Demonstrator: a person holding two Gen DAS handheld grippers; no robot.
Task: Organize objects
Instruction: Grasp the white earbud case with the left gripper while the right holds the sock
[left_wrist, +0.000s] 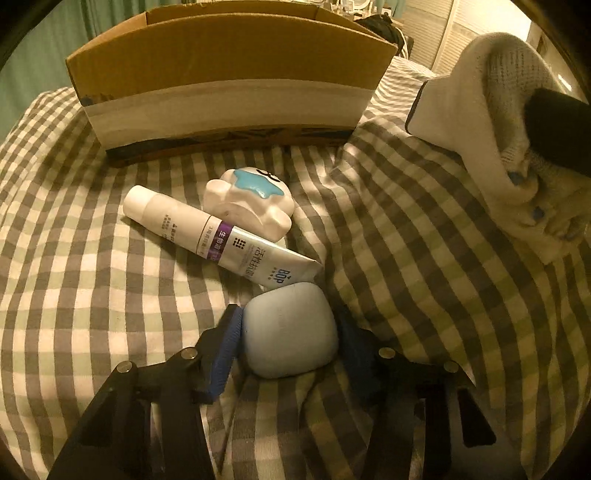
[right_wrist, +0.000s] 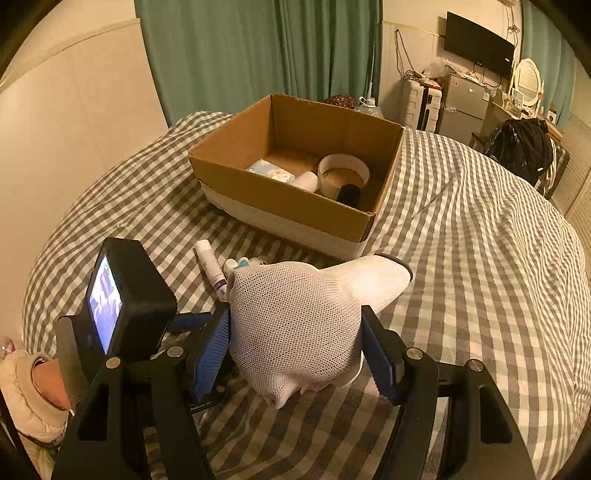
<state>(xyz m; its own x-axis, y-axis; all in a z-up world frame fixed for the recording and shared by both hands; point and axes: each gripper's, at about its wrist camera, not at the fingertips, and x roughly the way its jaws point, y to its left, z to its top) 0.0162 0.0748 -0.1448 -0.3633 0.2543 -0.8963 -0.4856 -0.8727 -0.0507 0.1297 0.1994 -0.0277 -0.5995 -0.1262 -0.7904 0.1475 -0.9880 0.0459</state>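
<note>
- Near the cardboard box (right_wrist: 295, 173), my left gripper (left_wrist: 288, 332) pinches a blue pouch (left_wrist: 290, 330); it may slip, I judge.
- My right gripper (right_wrist: 295, 347) clamps a white glove (right_wrist: 295, 332).

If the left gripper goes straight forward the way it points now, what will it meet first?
The left gripper already has the pale blue case between its fingers. Straight ahead, it would probably push into the white tube first, then the cardboard box.
</note>
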